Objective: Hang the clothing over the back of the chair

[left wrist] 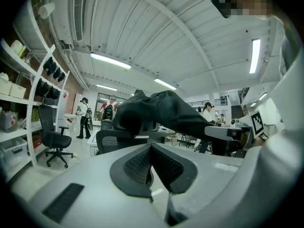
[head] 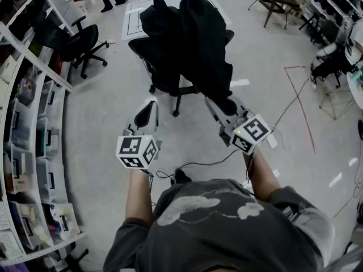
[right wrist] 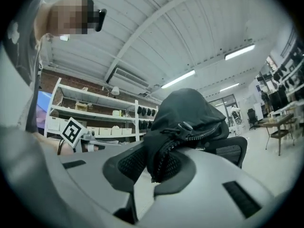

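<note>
1. Chair [head: 161,75]: black, on wheels.
2. Jacket [head: 195,44]: draped over chair back, one edge pulled off toward the person.
3. Right gripper [head: 224,107]: near side of chair, jaws clamped on jacket's zipper edge.
4. Left gripper [head: 146,113]: near side of chair, jaws closed, empty.

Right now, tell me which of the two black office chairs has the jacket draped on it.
The nearer office chair, at centre: the black jacket hangs over its backrest. The other office chair, by the shelves at left, is bare.
</note>
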`<state>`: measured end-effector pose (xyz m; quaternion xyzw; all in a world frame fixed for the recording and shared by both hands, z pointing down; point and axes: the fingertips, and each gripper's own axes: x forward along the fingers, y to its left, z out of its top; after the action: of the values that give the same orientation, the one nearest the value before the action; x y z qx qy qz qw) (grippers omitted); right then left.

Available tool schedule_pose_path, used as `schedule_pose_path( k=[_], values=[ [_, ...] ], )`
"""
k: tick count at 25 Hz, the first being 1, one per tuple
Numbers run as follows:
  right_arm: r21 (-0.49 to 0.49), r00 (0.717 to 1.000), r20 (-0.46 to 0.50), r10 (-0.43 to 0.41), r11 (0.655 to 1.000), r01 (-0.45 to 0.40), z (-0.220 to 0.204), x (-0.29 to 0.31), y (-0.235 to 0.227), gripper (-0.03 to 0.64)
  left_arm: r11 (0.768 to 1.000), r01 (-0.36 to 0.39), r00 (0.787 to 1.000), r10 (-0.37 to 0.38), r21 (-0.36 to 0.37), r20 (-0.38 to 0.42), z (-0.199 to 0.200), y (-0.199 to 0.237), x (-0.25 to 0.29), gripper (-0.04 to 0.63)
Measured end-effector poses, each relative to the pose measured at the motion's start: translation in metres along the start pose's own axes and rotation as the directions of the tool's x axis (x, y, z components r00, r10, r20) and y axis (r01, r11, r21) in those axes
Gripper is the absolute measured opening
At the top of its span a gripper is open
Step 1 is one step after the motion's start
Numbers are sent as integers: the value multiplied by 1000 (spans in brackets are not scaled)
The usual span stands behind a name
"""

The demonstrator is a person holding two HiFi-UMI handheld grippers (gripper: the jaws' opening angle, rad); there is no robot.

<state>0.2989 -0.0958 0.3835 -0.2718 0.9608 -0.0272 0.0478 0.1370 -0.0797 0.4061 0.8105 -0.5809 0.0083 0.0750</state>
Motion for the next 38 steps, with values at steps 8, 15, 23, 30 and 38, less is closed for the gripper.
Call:
schedule_pose_path(
  k=[8,15,23,30,38],
  values=[
    [12,998,-59,-4,1000,4,-21,-24,-3,215,999,-28,1000,28,17,-2,1,-38,-9,0],
    [81,994,-91,-60,994,67,-38,-68,-22,159,999,-37,999,37,21,0,-4,-65,-14,1],
    [169,984,-107,-140,973,156,-35,-107,-46,-2,999,-37,999,37,28,-5,-4,-97,-17,0],
    [152,986,-135,-97,981,117,-38,-130,-39,-8,998,-55,998,55,28,-9,-8,-121,-27,0],
    [114,984,-168,-58,990,78,-42,-153,-26,-8,997,-68,997,69,29,-25,-22,-147,-44,0]
  ],
)
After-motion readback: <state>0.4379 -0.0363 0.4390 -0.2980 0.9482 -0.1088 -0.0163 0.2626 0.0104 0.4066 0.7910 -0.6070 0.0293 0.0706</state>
